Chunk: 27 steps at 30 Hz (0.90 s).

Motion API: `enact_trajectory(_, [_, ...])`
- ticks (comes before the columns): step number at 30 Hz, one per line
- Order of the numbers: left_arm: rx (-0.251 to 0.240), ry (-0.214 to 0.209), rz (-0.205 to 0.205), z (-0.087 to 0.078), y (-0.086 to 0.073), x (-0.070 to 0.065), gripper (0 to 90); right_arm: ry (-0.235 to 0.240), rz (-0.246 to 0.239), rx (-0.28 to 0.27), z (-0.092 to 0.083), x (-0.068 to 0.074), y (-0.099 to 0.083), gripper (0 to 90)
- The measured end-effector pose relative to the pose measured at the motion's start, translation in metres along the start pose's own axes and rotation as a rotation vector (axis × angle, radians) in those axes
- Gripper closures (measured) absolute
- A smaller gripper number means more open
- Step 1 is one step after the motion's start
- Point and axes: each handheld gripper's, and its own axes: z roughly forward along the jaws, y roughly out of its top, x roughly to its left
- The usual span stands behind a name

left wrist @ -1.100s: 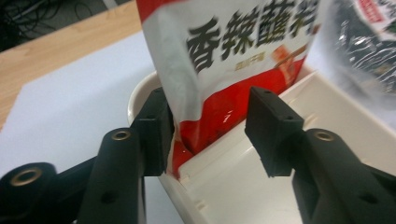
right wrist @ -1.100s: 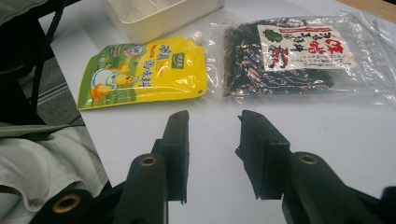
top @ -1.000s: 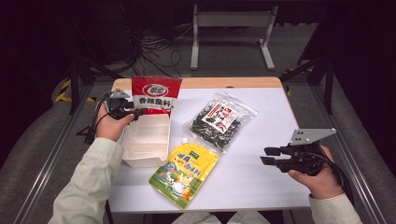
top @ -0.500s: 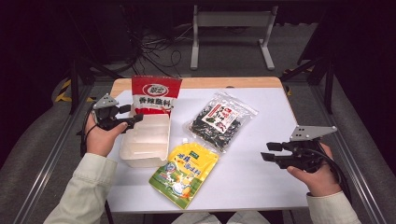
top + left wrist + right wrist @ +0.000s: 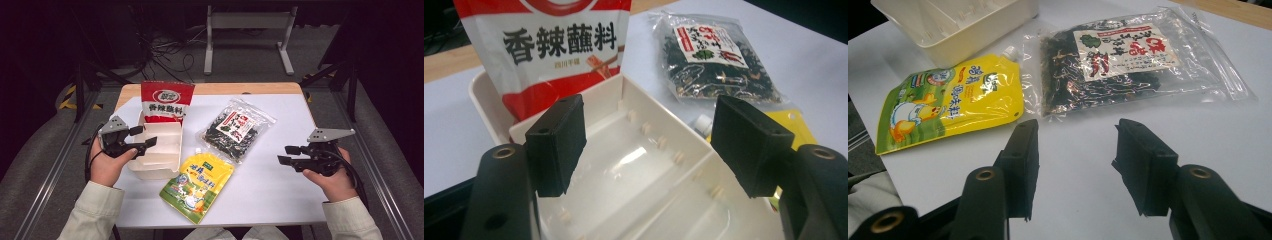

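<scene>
**Red pouch stands in bin; both tools empty**

I hold my left hand-held gripper point(image 5: 142, 137) over the near left rim of the white bin point(image 5: 167, 159), at about nine o'clock on the surface point(image 5: 280, 195). Its jaws have just been opening and stand spread with nothing between them; in the left gripper view I look between them into the bare, ribbed interior of the bin. The red pouch point(image 5: 165, 102) stands upright at the bin's far end, at twelve o'clock from my left tool, its lower edge inside the wall. I judge it stands there because the far wall props it, and that my jaws are spread because it needs no further support.

My left forearm enters from six o'clock, the wrist level, the jaws pointing toward three o'clock across the bin.

My right hand-held gripper point(image 5: 290, 155) hangs at about four o'clock on the surface, well apart from every item. Its jaws have also just been opening, are spread and hold nothing; they point toward nine o'clock. Beyond them lie the yellow spout pouch point(image 5: 950, 100) and the clear seaweed bag point(image 5: 1128, 65), flat and just beside each other, presumably the next candidates for the bin.
</scene>
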Motion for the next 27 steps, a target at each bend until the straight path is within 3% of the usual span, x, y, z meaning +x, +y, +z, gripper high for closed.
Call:
enact_trajectory(7, [0.018, 0.005, 0.001, -0.011, -0.013, -0.004, 35.8, -0.014, 0.012, 0.007, 0.008, -0.008, 0.004, 52.0])
enact_trajectory(9, [0.035, -0.002, 0.003, -0.011, -0.018, -0.004, 47.6, -0.012, 0.005, 0.010, 0.011, -0.009, 0.007, 52.6])
enact_trajectory(12, [0.054, -0.030, 0.027, -0.008, -0.022, -0.007, 74.8, -0.008, -0.010, 0.015, 0.015, -0.009, 0.008, 54.1])
enact_trajectory(15, [0.081, 0.005, 0.062, -0.003, -0.025, -0.010, 86.9, -0.004, -0.017, 0.018, 0.019, -0.009, 0.009, 55.0])
enact_trajectory(21, [0.133, 0.082, 0.050, 0.010, -0.030, -0.009, 90.0, 0.000, -0.020, 0.017, 0.020, -0.009, 0.009, 55.9])
enact_trajectory(25, [0.156, 0.110, 0.026, 0.014, -0.032, -0.006, 90.0, -0.001, -0.017, 0.014, 0.019, -0.010, 0.009, 56.0])
enact_trajectory(27, [0.173, 0.103, 0.023, 0.016, -0.033, -0.006, 90.0, 0.000, -0.018, 0.015, 0.019, -0.010, 0.008, 56.1])
